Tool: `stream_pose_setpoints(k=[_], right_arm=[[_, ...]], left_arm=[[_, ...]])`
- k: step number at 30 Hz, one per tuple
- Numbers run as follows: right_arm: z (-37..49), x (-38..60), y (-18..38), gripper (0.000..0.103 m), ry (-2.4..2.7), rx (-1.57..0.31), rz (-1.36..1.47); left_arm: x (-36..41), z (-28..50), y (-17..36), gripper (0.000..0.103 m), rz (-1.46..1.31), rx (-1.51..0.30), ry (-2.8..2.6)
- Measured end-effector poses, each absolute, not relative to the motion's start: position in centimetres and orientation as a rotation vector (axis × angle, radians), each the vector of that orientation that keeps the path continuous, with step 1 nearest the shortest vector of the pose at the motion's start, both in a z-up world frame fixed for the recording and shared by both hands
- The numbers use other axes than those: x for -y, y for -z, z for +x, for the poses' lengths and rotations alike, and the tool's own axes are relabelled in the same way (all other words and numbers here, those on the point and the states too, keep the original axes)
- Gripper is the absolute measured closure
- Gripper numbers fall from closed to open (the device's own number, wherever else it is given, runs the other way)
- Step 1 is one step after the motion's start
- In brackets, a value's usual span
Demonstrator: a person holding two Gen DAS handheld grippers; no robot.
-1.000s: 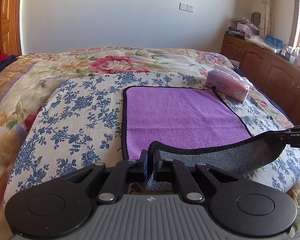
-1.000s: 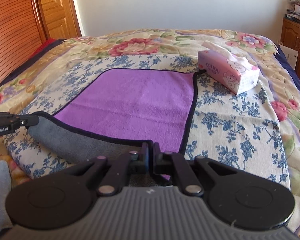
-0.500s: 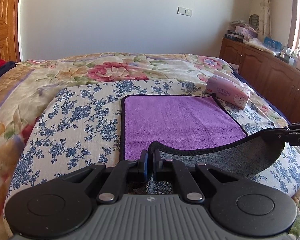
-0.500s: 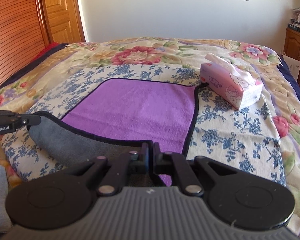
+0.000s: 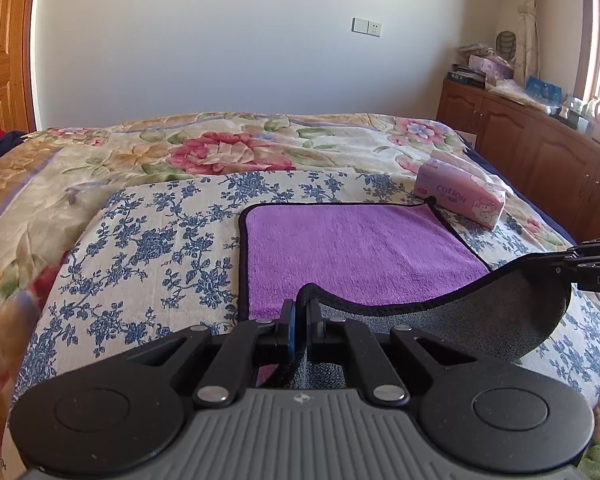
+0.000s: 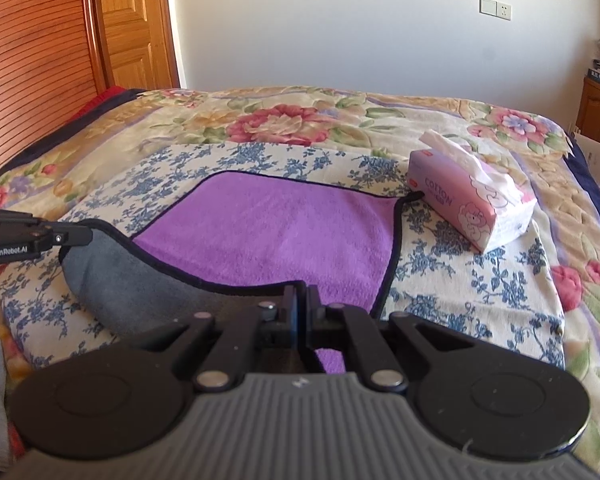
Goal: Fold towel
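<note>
A purple towel [image 5: 352, 252] with a dark bound edge and a grey underside lies spread on a bed. Its far part rests flat, one far corner touching a pink tissue pack. Its near edge is lifted at both corners and curls forward, showing the grey side sagging between them.

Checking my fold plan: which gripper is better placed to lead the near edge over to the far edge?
Neither, really: left gripper and right gripper each pinch a near corner of the towel, equally lifted. If pressed, left; the tissue pack crowds the right's far corner.
</note>
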State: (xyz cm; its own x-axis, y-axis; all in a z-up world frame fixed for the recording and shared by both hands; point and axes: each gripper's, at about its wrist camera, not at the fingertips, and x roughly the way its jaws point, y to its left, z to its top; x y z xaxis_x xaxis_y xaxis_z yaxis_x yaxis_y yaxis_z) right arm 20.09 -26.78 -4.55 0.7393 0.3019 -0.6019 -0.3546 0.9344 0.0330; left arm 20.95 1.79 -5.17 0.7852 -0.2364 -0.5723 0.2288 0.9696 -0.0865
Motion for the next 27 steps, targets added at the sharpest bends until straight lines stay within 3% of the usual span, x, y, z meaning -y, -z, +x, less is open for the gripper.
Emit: stream_pose_setpoints(k=[27], right_arm=[[23.2, 26.9, 4.6, 0.099, -0.364, -0.594, -0.143]], left_arm=[[-1.2, 24.2, 4.8, 0.097, 0.004, -0.598, 0.275]])
